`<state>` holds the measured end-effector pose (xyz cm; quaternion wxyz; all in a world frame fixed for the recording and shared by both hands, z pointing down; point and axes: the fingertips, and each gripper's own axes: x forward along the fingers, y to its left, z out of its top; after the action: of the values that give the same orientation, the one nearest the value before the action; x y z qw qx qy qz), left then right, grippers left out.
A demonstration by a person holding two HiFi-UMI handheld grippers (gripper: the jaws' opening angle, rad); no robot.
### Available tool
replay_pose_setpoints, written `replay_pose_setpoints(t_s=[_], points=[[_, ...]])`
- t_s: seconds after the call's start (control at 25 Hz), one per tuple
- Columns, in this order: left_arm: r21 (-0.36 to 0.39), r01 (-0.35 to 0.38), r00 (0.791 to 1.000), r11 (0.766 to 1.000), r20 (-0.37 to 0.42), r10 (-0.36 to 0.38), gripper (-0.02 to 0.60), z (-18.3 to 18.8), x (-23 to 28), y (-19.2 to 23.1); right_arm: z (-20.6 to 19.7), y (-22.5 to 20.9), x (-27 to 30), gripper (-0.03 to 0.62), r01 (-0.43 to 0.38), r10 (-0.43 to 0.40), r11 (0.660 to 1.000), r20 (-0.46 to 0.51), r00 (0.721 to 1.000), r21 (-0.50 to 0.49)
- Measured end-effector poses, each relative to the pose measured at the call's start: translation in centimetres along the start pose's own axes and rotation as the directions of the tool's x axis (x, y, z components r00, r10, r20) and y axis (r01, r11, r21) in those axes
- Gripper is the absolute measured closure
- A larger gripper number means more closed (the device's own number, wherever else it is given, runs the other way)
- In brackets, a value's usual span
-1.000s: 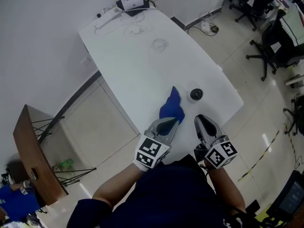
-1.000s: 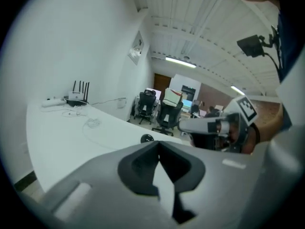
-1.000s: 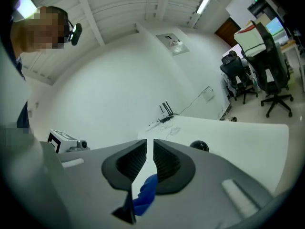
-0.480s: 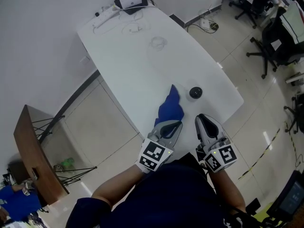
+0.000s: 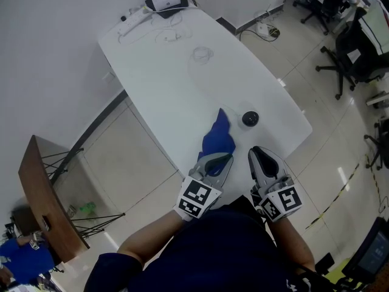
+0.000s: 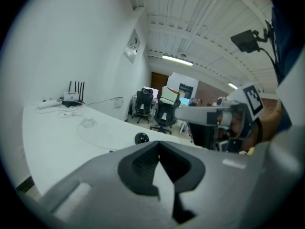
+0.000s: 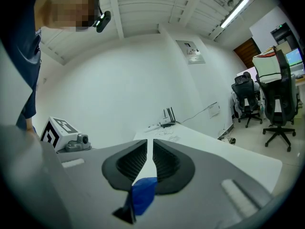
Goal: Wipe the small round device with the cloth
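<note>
A blue cloth (image 5: pixel 219 139) lies crumpled on the white table (image 5: pixel 182 90) near its near end. Just right of it sits the small round black device (image 5: pixel 250 118), untouched. My left gripper (image 5: pixel 220 157) hovers over the cloth's near edge. Its jaws (image 6: pixel 159 147) are shut with no cloth showing between them, and the device (image 6: pixel 141 138) is in sight beyond. My right gripper (image 5: pixel 258 152) hangs beside it, short of the device. Its pads (image 7: pixel 150 143) stand a thin slit apart, and the cloth (image 7: pixel 143 194) shows through the slit's lower end.
A router with antennas (image 5: pixel 167 0), a power strip (image 5: pixel 135 18) and loose cables (image 5: pixel 203 55) lie at the table's far end. Office chairs (image 5: pixel 340 53) stand on the floor to the right. A wooden board on a stand (image 5: pixel 45 193) is at the left.
The right gripper has rolled a little about its own axis. Cloth, device and left gripper have not moved.
</note>
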<state>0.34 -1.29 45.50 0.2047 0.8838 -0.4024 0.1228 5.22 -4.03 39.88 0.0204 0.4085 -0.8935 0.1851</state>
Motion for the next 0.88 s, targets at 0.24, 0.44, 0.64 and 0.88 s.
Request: replay_pose_setpoints(t_s=[0.24, 0.44, 0.64, 0.88], points=[[0.003, 0.002, 1.0, 1.0, -0.002, -0.002, 0.578, 0.22, 0.21, 0.06, -0.07, -0.05, 0.09, 0.553, 0.005, -0.005, 1.0, -0.013, 1.0, -0.018], [0.004, 0.004, 1.0, 1.0, -0.004, -0.004, 0.578, 0.27, 0.36, 0.18, -0.08, -0.04, 0.1, 0.553, 0.003, -0.004, 1.0, -0.016, 1.0, -0.025], [0.003, 0.006, 1.0, 1.0, -0.011, -0.006, 0.578, -0.06, 0.41, 0.13, -0.31, -0.11, 0.03, 0.557, 0.005, -0.006, 1.0, -0.02, 1.0, -0.025], [0.001, 0.002, 1.0, 1.0, -0.014, -0.002, 0.578, -0.16, 0.39, 0.17, -0.31, -0.1, -0.05, 0.557, 0.006, -0.007, 1.0, -0.021, 1.0, -0.028]])
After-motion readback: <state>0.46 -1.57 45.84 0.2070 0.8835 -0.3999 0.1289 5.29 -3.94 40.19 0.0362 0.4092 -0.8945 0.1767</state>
